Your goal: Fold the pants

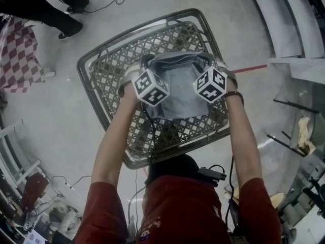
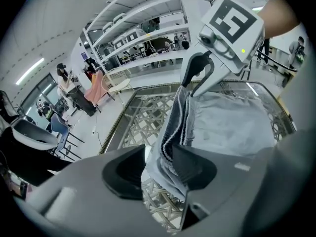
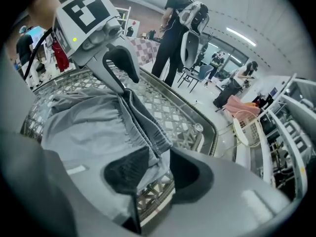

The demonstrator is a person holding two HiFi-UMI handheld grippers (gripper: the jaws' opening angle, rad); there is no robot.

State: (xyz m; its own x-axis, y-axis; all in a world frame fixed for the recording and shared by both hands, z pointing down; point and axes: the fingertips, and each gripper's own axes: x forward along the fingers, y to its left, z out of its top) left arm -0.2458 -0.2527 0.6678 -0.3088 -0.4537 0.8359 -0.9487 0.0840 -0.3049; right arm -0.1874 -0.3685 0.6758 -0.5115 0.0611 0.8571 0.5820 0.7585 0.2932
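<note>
Grey pants (image 1: 175, 93) lie folded on a metal lattice table (image 1: 101, 70). Both grippers sit at the fold's far edge, the left gripper (image 1: 143, 64) at its left corner and the right gripper (image 1: 210, 60) at its right corner. In the left gripper view the layered hem (image 2: 170, 142) runs between my jaws (image 2: 158, 169), leaning on the right pad with a gap at the left pad. In the right gripper view the waistband edge (image 3: 148, 132) drapes over the left pad, clear of the right one, between my jaws (image 3: 158, 172). Both grippers are open round the cloth.
The table's raised rim (image 1: 167, 159) runs all round. A person (image 1: 51, 4) stands on the floor at the far left beside a checkered cloth (image 1: 20, 50). Racks and clutter (image 1: 299, 131) stand at the right, and cables (image 1: 61, 182) trail at the lower left.
</note>
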